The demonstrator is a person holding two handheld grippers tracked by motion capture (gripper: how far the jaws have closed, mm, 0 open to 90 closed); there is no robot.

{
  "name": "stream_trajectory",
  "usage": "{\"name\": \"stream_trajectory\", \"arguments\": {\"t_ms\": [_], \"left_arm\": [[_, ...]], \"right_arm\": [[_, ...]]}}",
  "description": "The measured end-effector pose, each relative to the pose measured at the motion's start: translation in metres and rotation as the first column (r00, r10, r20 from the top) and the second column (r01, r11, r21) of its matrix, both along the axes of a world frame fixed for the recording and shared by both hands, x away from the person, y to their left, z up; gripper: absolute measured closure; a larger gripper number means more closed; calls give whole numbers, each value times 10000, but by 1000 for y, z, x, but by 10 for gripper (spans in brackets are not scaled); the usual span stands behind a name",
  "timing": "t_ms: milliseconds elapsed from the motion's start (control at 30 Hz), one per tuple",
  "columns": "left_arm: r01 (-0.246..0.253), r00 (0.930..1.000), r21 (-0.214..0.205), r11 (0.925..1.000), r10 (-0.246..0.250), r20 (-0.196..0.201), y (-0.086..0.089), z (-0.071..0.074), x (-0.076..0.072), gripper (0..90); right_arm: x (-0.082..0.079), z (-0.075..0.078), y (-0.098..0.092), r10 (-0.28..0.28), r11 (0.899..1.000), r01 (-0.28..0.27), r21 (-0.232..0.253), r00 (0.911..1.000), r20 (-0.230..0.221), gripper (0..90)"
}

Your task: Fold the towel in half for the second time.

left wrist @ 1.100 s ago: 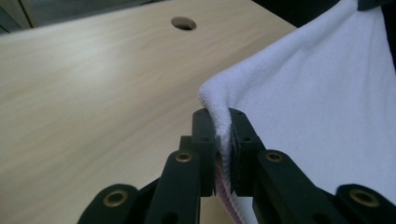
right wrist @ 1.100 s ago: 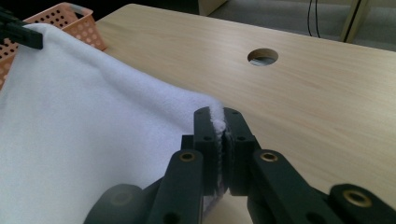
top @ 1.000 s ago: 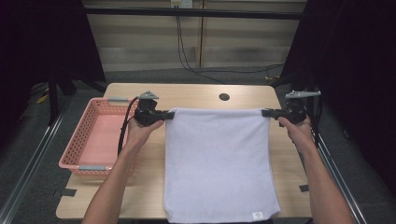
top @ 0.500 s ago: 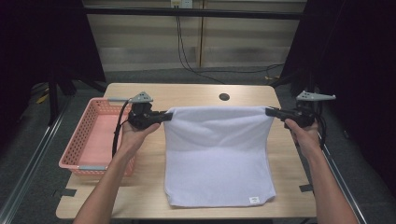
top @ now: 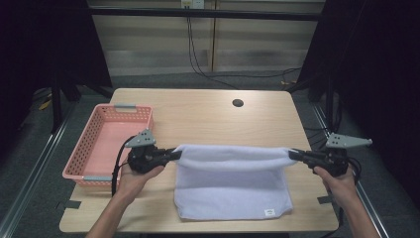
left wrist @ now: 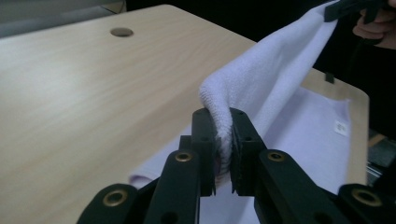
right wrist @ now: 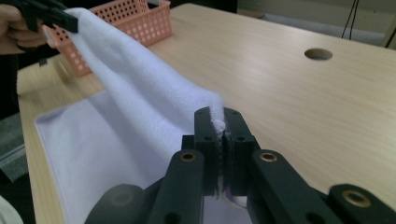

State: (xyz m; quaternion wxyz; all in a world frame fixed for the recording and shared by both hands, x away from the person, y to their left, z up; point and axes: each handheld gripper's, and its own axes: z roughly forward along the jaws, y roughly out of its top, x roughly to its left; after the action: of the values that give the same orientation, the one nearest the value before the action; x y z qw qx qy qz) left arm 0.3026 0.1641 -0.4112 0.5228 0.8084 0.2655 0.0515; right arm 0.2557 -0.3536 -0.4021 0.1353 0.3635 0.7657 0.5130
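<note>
A white towel (top: 233, 191) lies on the near half of the wooden table (top: 208, 116), its far edge lifted and stretched between both grippers. My left gripper (top: 174, 154) is shut on the towel's left corner (left wrist: 219, 100), and the cloth bulges out above its jaws. At the right, my right gripper (top: 292, 154) is shut on the other corner (right wrist: 215, 116). The raised edge hangs over the flat part, which carries a small label (top: 268, 212) near the front edge.
A pink plastic basket (top: 89, 163) stands at the table's left side, just behind my left hand. A round cable hole (top: 237, 103) sits in the far part of the tabletop. Black cables hang behind the table.
Both grippers have carried the towel's far edge toward the near side of the table, folding it over the lower part. The cloth's front edge no longer hangs over the table front.
</note>
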Motion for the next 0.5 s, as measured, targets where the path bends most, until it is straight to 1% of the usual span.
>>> {"name": "stream_trajectory", "arguments": {"t_ms": [33,67,133,167,200,233,267,300,333,367,400,433,467,500], "left_arm": [[9,10000,142,9999,-9,-14,0,-4,-6,827],[20,10000,239,9997,-19,-62,0,-7,-13,825],[155,9999,173,9997,-155,-27,2,-16,-24,823],[279,9994,266,9993,-273,-214,3,-23,-30,823],[392,9987,404,9984,-378,-342,3,-30,-35,821],[419,9980,573,9975,-390,-500,3,-36,-38,817],[464,9974,671,9967,-426,-573,4,-40,-40,812],[553,9958,758,9956,-494,-772,5,-48,-42,812],[544,9955,841,9950,-475,-822,5,-51,-42,809],[584,9939,849,9947,-500,-984,5,-53,-44,804],[742,9912,870,9934,-638,-1163,5,-57,-46,805],[800,9901,1132,9903,-658,-1241,4,-61,-49,806],[896,9889,1236,9883,-736,-1288,3,-63,-52,806],[1072,9873,1361,9849,-893,-1316,2,-65,-56,806]], "right_arm": [[-7,-4,1,-13,9999,12,-104,10000,-88,863],[-12,-8,1,31,10000,-33,-87,9998,-176,862],[-20,-16,2,24,9997,-33,-231,9993,-375,860],[-24,-22,3,-32,9991,11,-430,9988,-489,858],[-30,-29,3,43,9990,-75,-439,9974,-721,856],[-33,-35,3,79,9987,-125,-499,9958,-914,855],[-36,-40,3,65,9983,-126,-571,9944,-1051,853],[-38,-44,3,85,9986,-144,-509,9932,-1159,848],[-42,-51,3,156,9985,-230,-501,9896,-1428,837],[-43,-54,4,213,9979,-301,-568,9884,-1503,836],[-45,-56,5,247,9975,-352,-620,9863,-1632,830],[-47,-59,6,342,9960,-481,-757,9839,-1754,817],[-50,-60,7,425,9942,-597,-892,9820,-1840,812],[-52,-61,6,493,9942,-663,-846,9807,-1891,812]]}}
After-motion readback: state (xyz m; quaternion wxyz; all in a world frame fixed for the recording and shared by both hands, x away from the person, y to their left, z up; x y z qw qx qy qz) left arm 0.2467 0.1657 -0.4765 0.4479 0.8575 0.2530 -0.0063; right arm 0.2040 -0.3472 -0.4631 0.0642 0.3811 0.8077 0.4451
